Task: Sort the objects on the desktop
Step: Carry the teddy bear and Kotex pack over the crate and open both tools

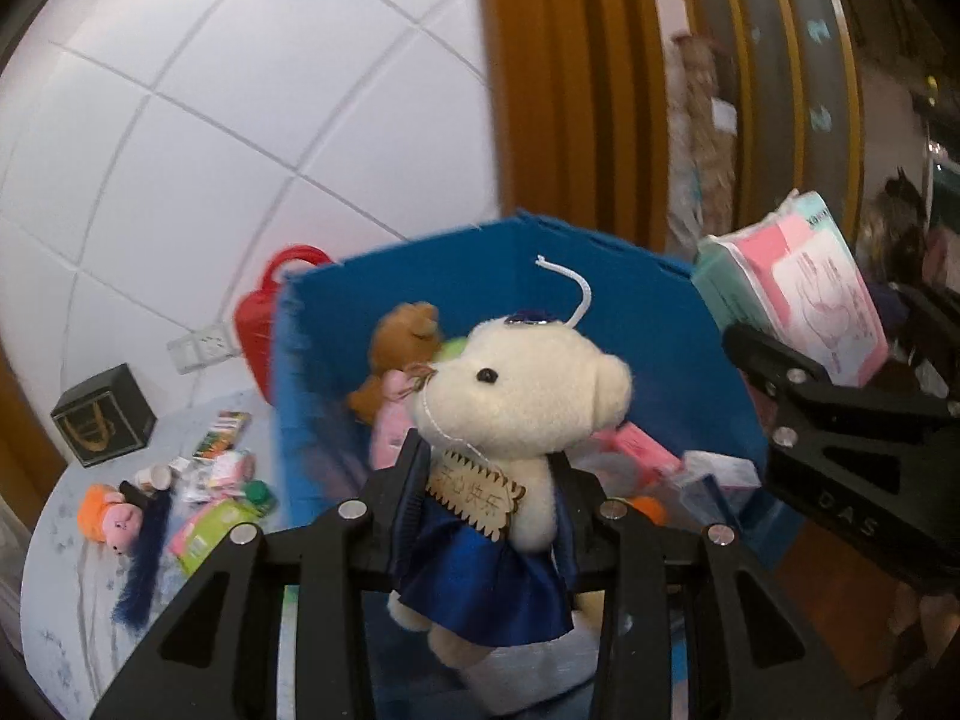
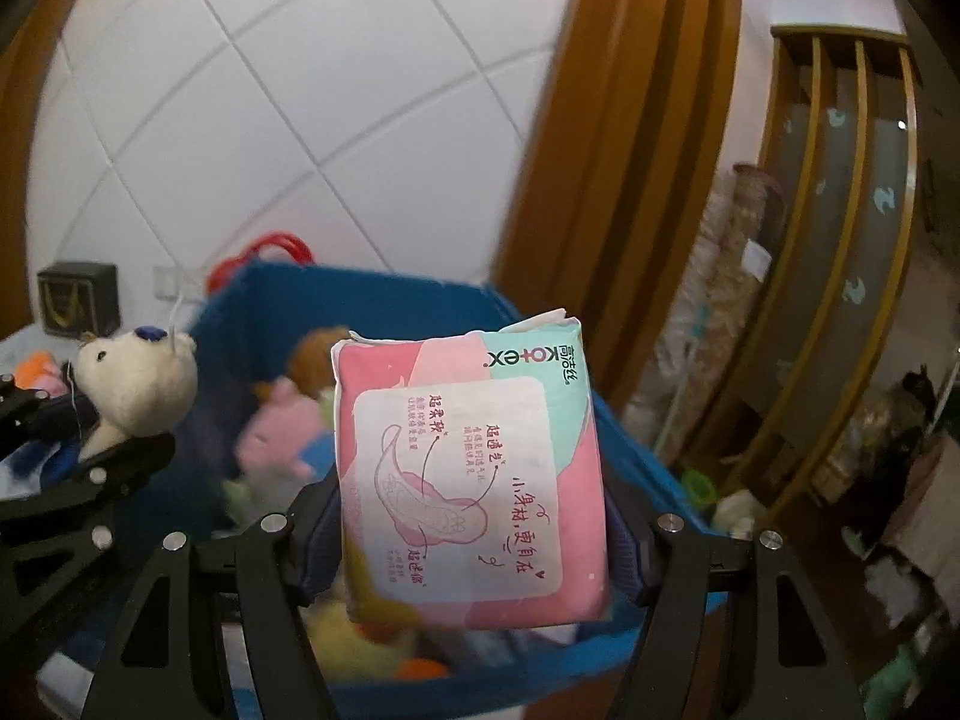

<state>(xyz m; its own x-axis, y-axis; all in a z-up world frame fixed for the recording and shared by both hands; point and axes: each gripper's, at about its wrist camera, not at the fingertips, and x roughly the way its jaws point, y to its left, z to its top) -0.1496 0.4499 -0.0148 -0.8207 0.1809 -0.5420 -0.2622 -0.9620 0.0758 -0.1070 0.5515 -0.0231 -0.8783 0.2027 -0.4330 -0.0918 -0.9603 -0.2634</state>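
My left gripper (image 1: 489,480) is clamped on a cream teddy bear (image 1: 516,402) in a blue dress, its fingers pressing the bear's waist from both sides. I hold it over the near edge of the blue bin (image 1: 600,276), head up, a white cord rising from its crown. My right gripper (image 2: 474,510) grips a pink and mint pad packet (image 2: 474,468) upright between its fingers, over the bin's right side; in the left view that packet sits at the bin's right rim.

Inside the bin I see a brown plush (image 1: 405,336), a pink plush (image 2: 282,432) and some boxes, blurred. Left of the bin, on the pale bench (image 1: 72,570), lie an orange-haired doll (image 1: 111,519), a green and pink packet (image 1: 207,531) and small clutter, with a black box (image 1: 102,414) near the wall. A red case (image 1: 258,324) stands behind the bin. The wall is white tile, with a wooden door frame (image 1: 570,90) to the right.
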